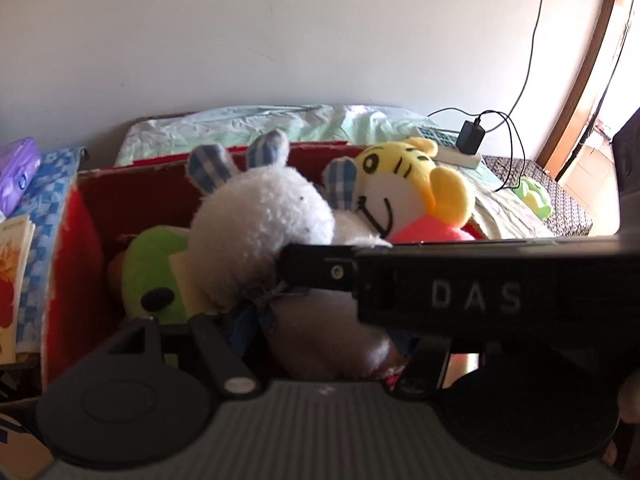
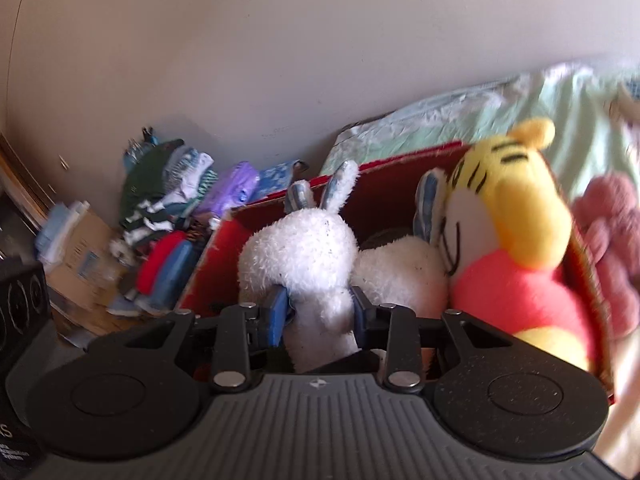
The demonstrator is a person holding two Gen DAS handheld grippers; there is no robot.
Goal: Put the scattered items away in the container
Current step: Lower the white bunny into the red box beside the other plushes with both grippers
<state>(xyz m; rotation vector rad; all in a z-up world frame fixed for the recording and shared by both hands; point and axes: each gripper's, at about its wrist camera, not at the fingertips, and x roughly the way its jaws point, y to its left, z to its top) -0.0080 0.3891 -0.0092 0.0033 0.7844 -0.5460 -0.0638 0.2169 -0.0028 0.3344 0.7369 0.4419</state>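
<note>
A red cardboard box (image 1: pixel 86 216) (image 2: pixel 394 184) holds several plush toys. A white rabbit (image 1: pixel 260 216) (image 2: pixel 304 252) with blue checked ears stands in it. My right gripper (image 2: pixel 319 312) is shut on the white rabbit's body, its blue pads pressing both sides. A yellow tiger in a pink shirt (image 1: pixel 408 184) (image 2: pixel 516 240) leans at the box's right side. A green plush (image 1: pixel 154 272) and a brown plush (image 1: pixel 328 336) lie lower in the box. The right gripper's black body crosses the left wrist view (image 1: pixel 472 292) and hides my left gripper's fingertips.
The box sits on a bed with a pale green sheet (image 1: pixel 248 124). A power strip with a charger (image 1: pixel 468 140) and a small green plush (image 1: pixel 534 196) lie at the right. A pink plush (image 2: pixel 616 248) lies beside the box. Folded clothes (image 2: pixel 168 192) and books (image 1: pixel 12 280) are at the left.
</note>
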